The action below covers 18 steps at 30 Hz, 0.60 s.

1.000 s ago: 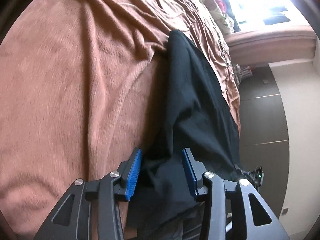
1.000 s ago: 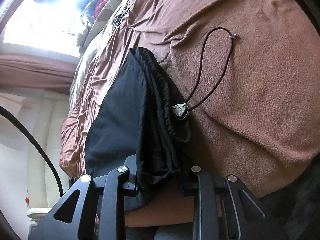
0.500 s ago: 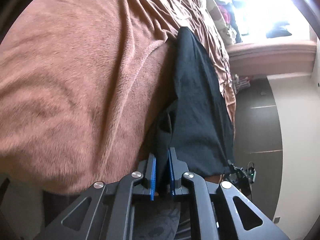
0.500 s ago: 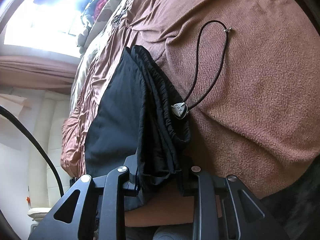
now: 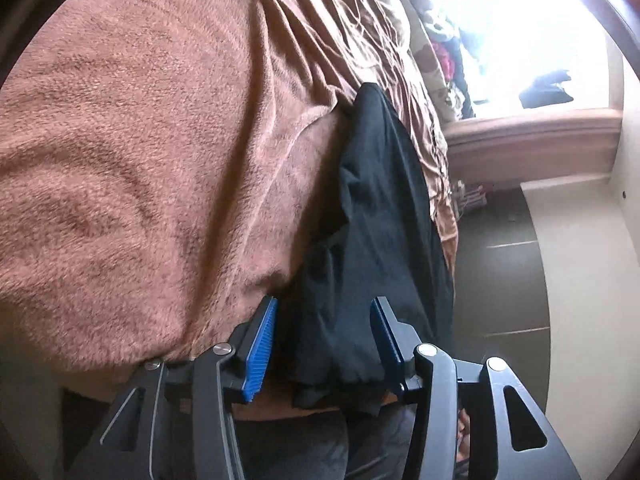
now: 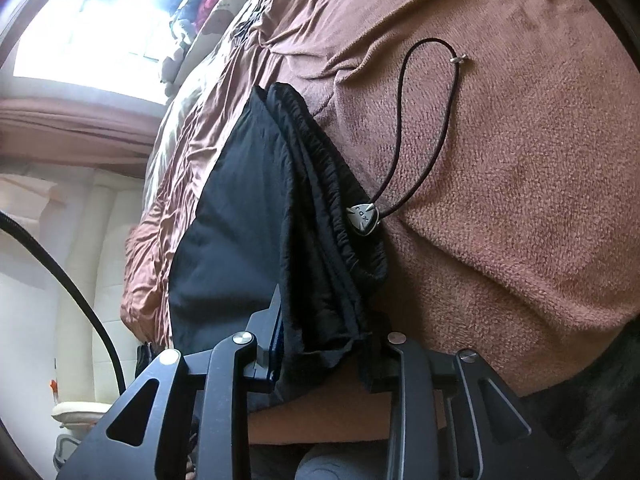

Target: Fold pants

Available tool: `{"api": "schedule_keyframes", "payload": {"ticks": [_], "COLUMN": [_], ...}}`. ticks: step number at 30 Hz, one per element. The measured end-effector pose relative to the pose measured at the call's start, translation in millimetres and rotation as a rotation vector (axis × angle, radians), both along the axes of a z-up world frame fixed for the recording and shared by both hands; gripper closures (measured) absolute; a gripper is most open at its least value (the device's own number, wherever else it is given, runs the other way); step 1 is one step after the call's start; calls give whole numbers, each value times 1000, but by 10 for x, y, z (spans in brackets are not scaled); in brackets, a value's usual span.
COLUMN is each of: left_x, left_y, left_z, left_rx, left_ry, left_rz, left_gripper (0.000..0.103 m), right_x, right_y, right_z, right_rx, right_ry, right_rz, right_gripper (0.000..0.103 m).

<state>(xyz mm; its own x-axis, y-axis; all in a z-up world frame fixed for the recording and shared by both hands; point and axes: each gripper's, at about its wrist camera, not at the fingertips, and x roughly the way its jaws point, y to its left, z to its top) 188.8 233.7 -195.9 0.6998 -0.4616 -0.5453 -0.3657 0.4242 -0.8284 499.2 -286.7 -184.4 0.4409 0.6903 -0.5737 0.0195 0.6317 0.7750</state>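
Left wrist, brown fleece blanket point(image 5: 140, 160), bright window point(image 5: 520, 20)

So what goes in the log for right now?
left tool: opening, pants between pads | right tool: gripping waistband | surface: brown blanket

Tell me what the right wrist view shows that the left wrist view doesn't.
Only the right wrist view: the gathered elastic waistband, the drawstring loop with its toggle, and the right hand-held gripper opening around bunched fabric.
Only the left wrist view: the left hand-held gripper opening, its blue pads clear of the cloth.
Both: black pants on the brown blanket.
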Motion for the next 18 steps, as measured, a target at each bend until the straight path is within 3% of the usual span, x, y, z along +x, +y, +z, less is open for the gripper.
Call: {"api": "schedule_keyframes", "payload": {"ticks": [6, 11, 13, 15, 18], "left_x": [-20, -83, -93, -79, -95], "left_y": [-145, -235, -245, -293, -335], "left_z": [-25, -39, -44, -62, -59], "left_rx": [-43, -34, -11, 20, 39], "left_ry": [-21, -28, -21, 2, -1], "left_rz": [35, 87, 107, 111, 124], "left_gripper": [53, 53, 65, 85, 90], "right_x": [-35, -39, -47, -71, -143], "right_y": [-5, 32, 60, 81, 94], "right_z": [-8, 8, 45, 101, 209], "right_rx": [-2, -24, -38, -56, -109], "right_ry": [-6, -12, -21, -36, -63], "right_rz": [0, 3, 8, 16, 27], "right_gripper": [75, 75, 75, 75, 75]}}
